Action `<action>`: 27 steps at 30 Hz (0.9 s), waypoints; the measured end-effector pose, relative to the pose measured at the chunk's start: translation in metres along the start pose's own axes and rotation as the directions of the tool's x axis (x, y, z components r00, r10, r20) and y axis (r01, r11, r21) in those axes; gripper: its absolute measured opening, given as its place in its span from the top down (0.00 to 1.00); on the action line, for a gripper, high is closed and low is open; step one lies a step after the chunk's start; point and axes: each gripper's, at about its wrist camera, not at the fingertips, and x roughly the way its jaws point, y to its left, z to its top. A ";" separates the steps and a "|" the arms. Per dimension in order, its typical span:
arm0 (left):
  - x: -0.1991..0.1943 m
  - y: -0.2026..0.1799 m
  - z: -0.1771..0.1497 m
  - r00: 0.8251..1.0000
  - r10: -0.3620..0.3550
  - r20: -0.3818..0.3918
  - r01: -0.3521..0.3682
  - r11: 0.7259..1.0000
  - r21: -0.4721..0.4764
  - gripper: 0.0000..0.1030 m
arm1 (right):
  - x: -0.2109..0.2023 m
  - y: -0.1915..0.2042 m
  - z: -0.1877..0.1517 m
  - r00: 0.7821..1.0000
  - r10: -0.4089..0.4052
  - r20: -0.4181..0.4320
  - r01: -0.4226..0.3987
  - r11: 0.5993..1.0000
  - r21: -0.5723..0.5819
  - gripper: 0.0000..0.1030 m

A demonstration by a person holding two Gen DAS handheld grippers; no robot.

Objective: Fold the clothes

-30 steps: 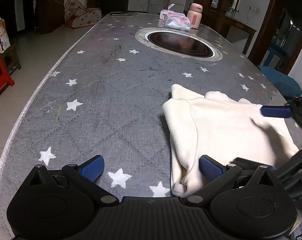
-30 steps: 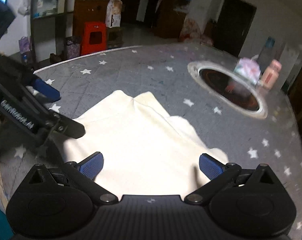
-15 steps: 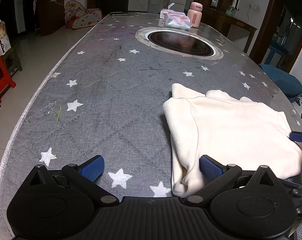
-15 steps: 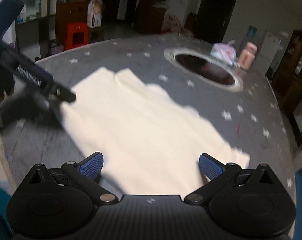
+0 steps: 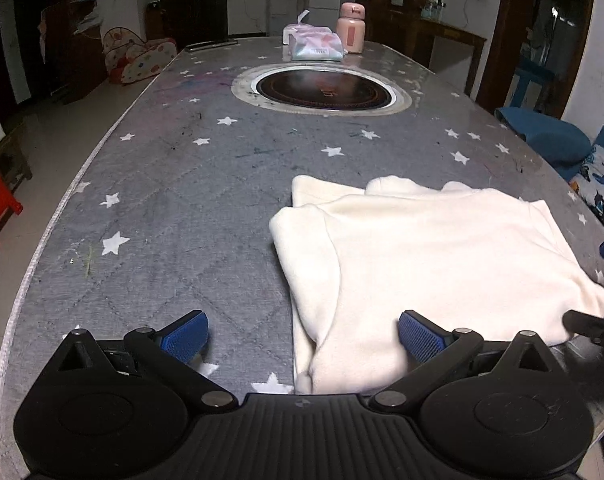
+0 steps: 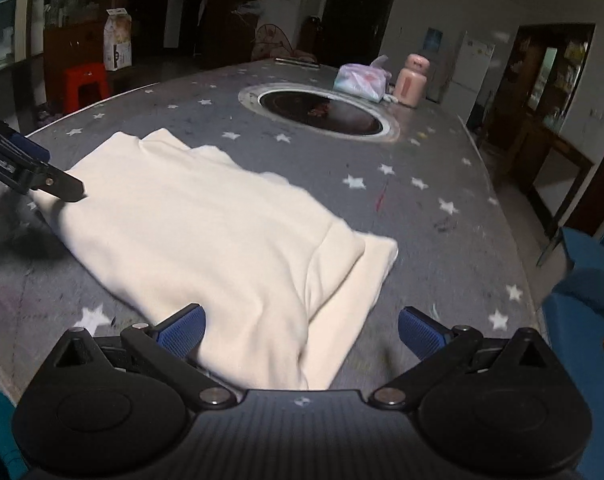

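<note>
Grey star-print table (image 5: 174, 216): fills both views, round black inset hob (image 5: 322, 90) at 12 o'clock. Cream garment (image 5: 442, 256): folded, lying flat on the table, at 3 o'clock of centre in the left wrist view and central in the right wrist view. Left gripper (image 5: 302, 334): blue fingers spread wide, holding nothing; the garment's near corner lies between them. Right gripper (image 6: 302, 332): fingers wide apart, empty; garment edge between them. Pink bottle (image 5: 352, 28) and plastic bag (image 5: 314, 42): side by side past the hob, 12 o'clock.
</note>
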 end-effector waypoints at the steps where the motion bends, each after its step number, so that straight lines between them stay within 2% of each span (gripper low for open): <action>1: -0.001 0.000 0.001 1.000 0.000 0.002 0.000 1.000 0.003 0.00 | -0.004 -0.002 0.000 1.000 0.006 0.011 -0.006 1.000 0.007 0.00; 4: -0.003 -0.003 0.004 1.000 -0.003 0.015 0.003 1.000 0.016 0.00 | -0.013 -0.012 0.003 0.999 -0.002 0.053 -0.001 0.998 0.056 0.00; 9: 0.003 -0.009 0.003 1.000 -0.005 0.003 0.005 0.999 0.039 0.00 | -0.002 -0.026 -0.006 0.996 -0.092 0.007 0.091 0.991 0.103 0.00; 14: 0.005 -0.008 0.002 1.000 -0.006 -0.013 0.006 0.999 0.039 0.00 | -0.001 -0.034 -0.013 0.998 -0.063 -0.008 0.064 0.989 0.136 0.00; 20: 0.004 -0.014 0.005 1.000 -0.009 -0.002 0.009 0.998 0.055 0.00 | 0.001 -0.036 0.006 0.995 -0.083 0.051 0.076 0.988 0.133 0.00; 24: 0.008 -0.013 0.001 1.000 -0.013 -0.018 0.014 0.999 0.046 0.00 | 0.021 -0.034 0.004 0.996 -0.092 0.008 0.090 0.989 0.118 0.00; 27: 0.006 -0.010 0.002 1.000 -0.012 -0.013 0.012 0.999 0.039 0.00 | 0.022 -0.036 0.002 0.996 -0.086 0.008 0.084 0.988 0.129 0.00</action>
